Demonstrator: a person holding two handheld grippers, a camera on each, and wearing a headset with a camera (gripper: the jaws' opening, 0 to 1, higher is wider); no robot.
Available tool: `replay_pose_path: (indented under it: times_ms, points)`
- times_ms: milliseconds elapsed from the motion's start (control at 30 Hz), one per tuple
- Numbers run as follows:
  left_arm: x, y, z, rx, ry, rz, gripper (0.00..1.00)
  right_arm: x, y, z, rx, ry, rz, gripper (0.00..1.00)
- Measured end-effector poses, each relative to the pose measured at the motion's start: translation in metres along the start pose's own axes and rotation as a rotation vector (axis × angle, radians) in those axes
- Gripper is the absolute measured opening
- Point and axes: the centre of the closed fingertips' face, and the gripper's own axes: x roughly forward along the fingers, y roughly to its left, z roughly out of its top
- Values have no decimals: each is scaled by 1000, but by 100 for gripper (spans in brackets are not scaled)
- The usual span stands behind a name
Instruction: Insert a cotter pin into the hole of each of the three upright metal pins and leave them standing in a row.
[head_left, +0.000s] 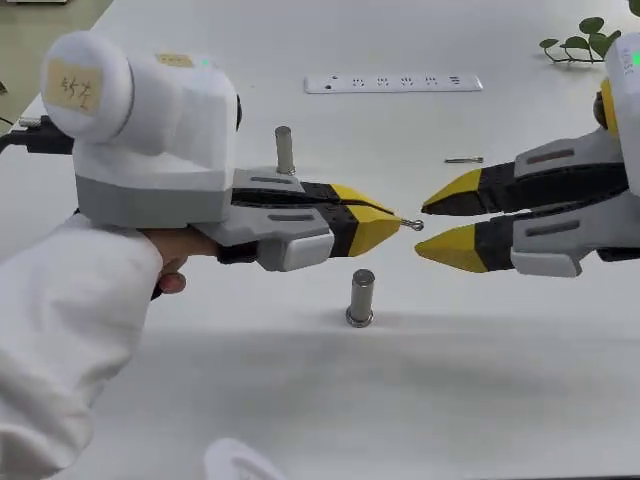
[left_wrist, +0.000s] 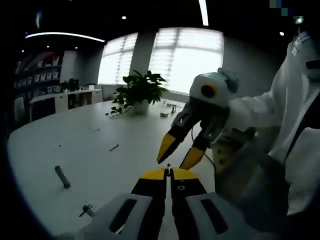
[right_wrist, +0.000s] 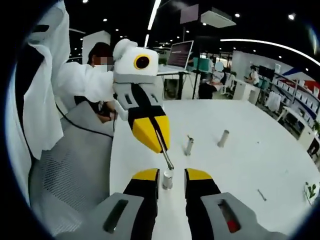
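Observation:
My left gripper is shut on a thin cotter pin whose looped end sticks out past the yellow tips. Facing it from the right, my right gripper is open, its tips just short of the loop. In the right gripper view the cotter pin points down between my open jaws. One upright metal pin stands below the grippers, another behind the left one. The right gripper view shows three metal pins: near, middle with a cotter pin through it, far.
A loose cotter pin lies on the white table behind the right gripper. A white power strip lies further back, and a plant sprig sits at the far right. A white sleeve covers the lower left.

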Motion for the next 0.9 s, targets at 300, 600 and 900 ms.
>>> replay_pose_path:
  times_ms: [300,600,900]
  points:
    - [0,-12,-5,143,33,-52,0,1,14,0,12,-3,51,9]
    - [-2,-18,-7,177,37,-80,0,3,26,0,-1,6,81,3]
    - [-4,-15,-18,186,71,-101,0,4,39,-3,-42,42,128,0]
